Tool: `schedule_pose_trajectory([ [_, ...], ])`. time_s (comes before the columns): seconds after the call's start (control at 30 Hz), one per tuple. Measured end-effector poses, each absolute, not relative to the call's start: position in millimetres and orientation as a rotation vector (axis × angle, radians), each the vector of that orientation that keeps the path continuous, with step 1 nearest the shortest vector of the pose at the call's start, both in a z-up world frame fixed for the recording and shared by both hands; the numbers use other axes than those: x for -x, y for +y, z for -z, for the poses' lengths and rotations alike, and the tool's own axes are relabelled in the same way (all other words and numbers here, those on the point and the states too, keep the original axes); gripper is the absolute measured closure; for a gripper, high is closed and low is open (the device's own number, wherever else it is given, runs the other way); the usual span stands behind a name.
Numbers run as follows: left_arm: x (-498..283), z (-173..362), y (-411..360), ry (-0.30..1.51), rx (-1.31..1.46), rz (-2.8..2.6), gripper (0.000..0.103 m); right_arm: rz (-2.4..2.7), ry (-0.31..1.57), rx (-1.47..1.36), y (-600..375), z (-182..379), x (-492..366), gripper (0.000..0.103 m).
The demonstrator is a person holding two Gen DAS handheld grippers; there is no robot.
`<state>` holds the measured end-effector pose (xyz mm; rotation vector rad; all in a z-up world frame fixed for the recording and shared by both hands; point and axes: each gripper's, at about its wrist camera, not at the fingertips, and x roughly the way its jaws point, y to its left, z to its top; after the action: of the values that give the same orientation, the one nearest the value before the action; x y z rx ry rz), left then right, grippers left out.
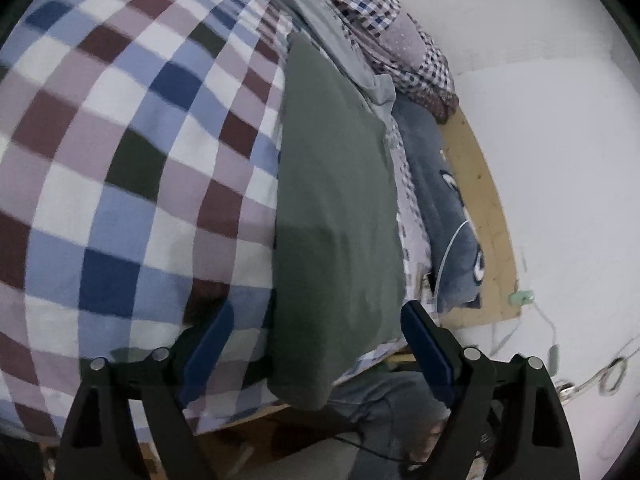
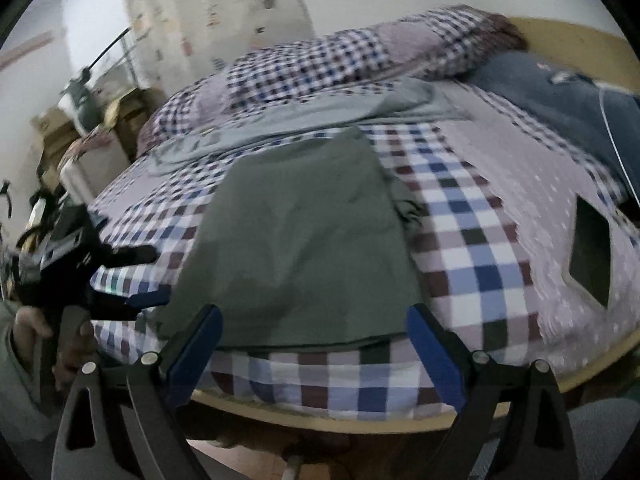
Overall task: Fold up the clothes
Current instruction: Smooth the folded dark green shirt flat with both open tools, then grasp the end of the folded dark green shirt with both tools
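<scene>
- Olive-green garment (image 2: 304, 240) lying flat and folded into a long rectangle on the checked bedspread (image 2: 472, 248), one short end right at the near edge of the bed.
- Right gripper (image 2: 314, 340) hovering at that near edge, blue-padded fingers (image 2: 434, 356) spread wide, one either side of the garment's end, gripping nothing.
- Left gripper (image 1: 318, 344) likewise wide open, pads (image 1: 426, 344) straddling the garment (image 1: 336, 216) end, nothing pinched; from this wrist the cloth hangs slightly over the bed edge.
- In the right wrist view, left gripper (image 2: 148, 292) reaching in from the left beside the garment's near corner, a hand (image 2: 60, 344) wrapped round its handle.
- Grey-green garment (image 2: 288, 124) spread out beyond the olive one, further up the bed.
- Small-check quilt (image 2: 320, 68) bunched at the far end.
- Blue-grey pillow (image 2: 560, 100) by the wooden bed frame (image 1: 486, 200) on the right.
- Pale wall (image 1: 560, 140) behind, cables trailing along it, blurred.
- Cluttered boxes (image 2: 60, 128) off to the left, too smeared to read.
</scene>
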<state>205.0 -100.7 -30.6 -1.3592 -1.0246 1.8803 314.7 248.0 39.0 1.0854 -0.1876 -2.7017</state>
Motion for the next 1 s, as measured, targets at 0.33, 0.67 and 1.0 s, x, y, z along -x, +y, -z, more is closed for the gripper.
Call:
schedule_pose_trajectory([
  [0.33, -195, 37, -87, -1.029, 1.378, -1.828, 0.004, 2.652, -0.021, -1.022, 216, -38, -317, 0.008],
  [0.67, -190, 28, -80, -1.041, 1.310, -1.784, 0.004, 2.608, 0.207, -0.971, 179, -32, -325, 0.008],
  [1.0, -190, 22, -83, -1.142, 1.226, -1.637, 0.016, 2.587, 0.551, -0.836, 136, -20, -342, 0.008],
])
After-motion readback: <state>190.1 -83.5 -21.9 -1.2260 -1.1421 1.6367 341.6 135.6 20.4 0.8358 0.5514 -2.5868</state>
